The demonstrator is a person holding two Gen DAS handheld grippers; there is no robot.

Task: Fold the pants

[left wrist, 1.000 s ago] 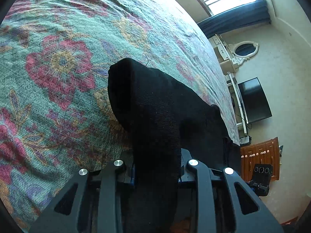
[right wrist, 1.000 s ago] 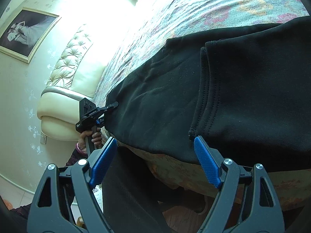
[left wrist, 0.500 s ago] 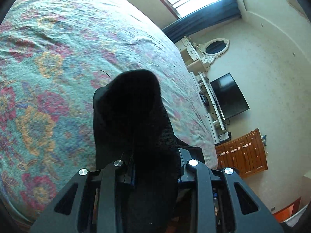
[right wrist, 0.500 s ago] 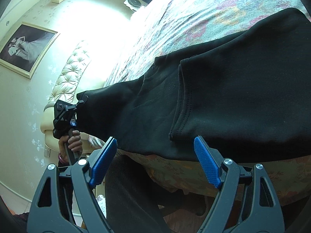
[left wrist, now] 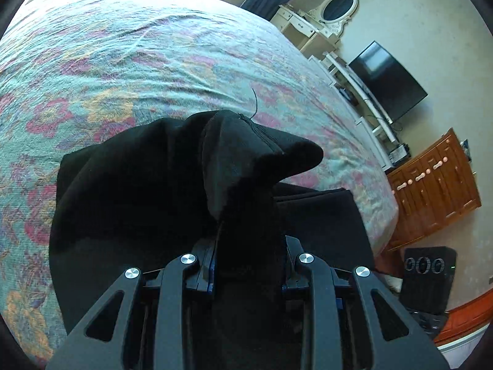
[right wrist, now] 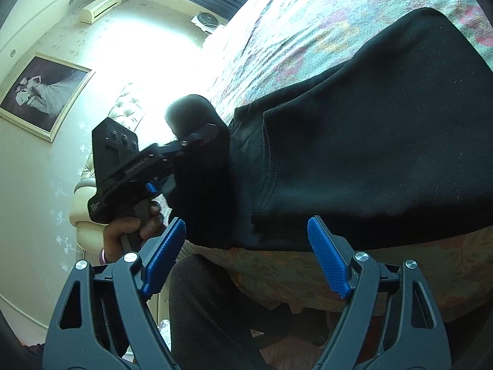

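left claw is clamping a bunched end of the black pants | right claw is hanging wide open at 6 o'clock | pants lying on the bed near edge | probably mid-fold, next laying that end flat
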